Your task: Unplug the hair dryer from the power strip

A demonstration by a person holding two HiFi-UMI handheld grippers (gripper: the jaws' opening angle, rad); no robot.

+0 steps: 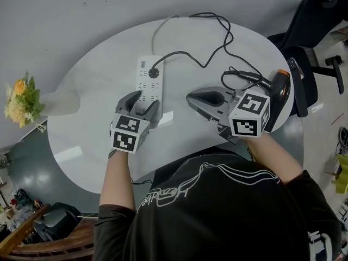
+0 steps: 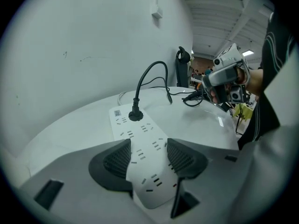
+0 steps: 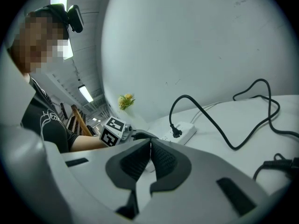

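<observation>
A white power strip [image 1: 148, 80] lies on the round white table [image 1: 92, 145], with the black plug [image 1: 154, 72] of the hair dryer seated in a socket near its far end. The black cord [image 1: 217, 42] loops right to the orange-and-black hair dryer [image 1: 280, 87] at the table's right edge. My left gripper [image 1: 142, 101] straddles the strip's near end [image 2: 142, 167], its pads [image 2: 117, 160] against both long sides. My right gripper [image 1: 191, 98] hovers right of the strip, shut and empty, pointing at the plug [image 3: 176, 132].
A bunch of yellow flowers [image 1: 22, 99] stands off the table's left edge. A black chair [image 1: 310, 31] sits behind the table at the right. The strip's own white cable [image 1: 157, 29] runs off the far edge.
</observation>
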